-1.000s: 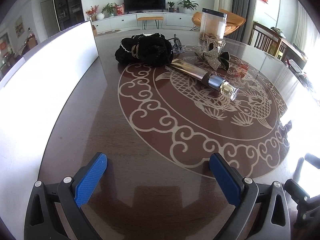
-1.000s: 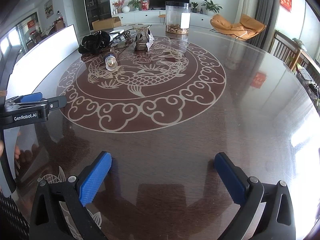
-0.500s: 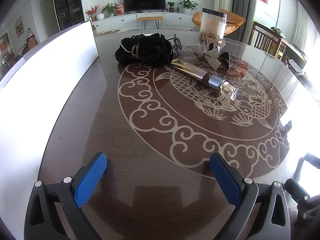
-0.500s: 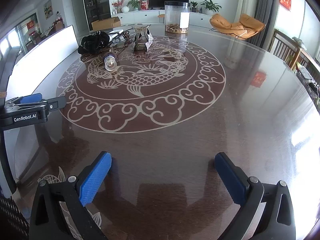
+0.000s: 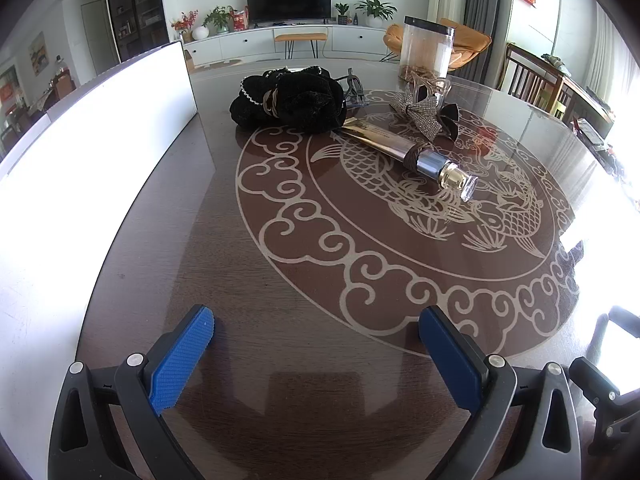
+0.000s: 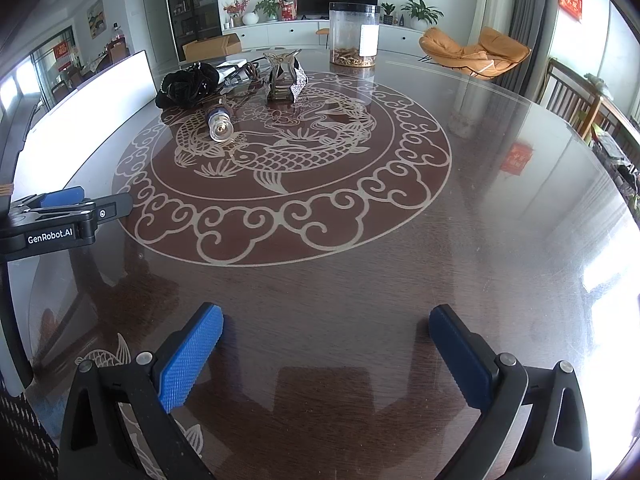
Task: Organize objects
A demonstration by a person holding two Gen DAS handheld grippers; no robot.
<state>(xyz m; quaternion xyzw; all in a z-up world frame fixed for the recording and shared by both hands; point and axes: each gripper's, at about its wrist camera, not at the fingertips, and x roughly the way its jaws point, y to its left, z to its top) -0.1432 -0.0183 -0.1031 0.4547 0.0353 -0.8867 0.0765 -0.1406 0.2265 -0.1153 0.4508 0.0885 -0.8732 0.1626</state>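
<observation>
A gold cosmetic tube (image 5: 404, 150) with a clear cap lies on the round patterned table (image 5: 320, 280), also in the right wrist view (image 6: 219, 120). Behind it sit a black fabric hair piece (image 5: 292, 100) (image 6: 188, 86), a sparkly bow clip (image 5: 424, 114) (image 6: 284, 80) and a clear jar (image 5: 426, 54) (image 6: 354, 34). My left gripper (image 5: 316, 356) is open and empty, low over the near table. My right gripper (image 6: 326, 356) is open and empty, far from the objects. The left gripper also shows at the left of the right wrist view (image 6: 68, 210).
A white board (image 5: 92, 148) stands along the table's left edge. A small dark clip (image 5: 354, 86) lies behind the hair piece. Chairs (image 6: 476, 54) and a TV cabinet stand beyond the table.
</observation>
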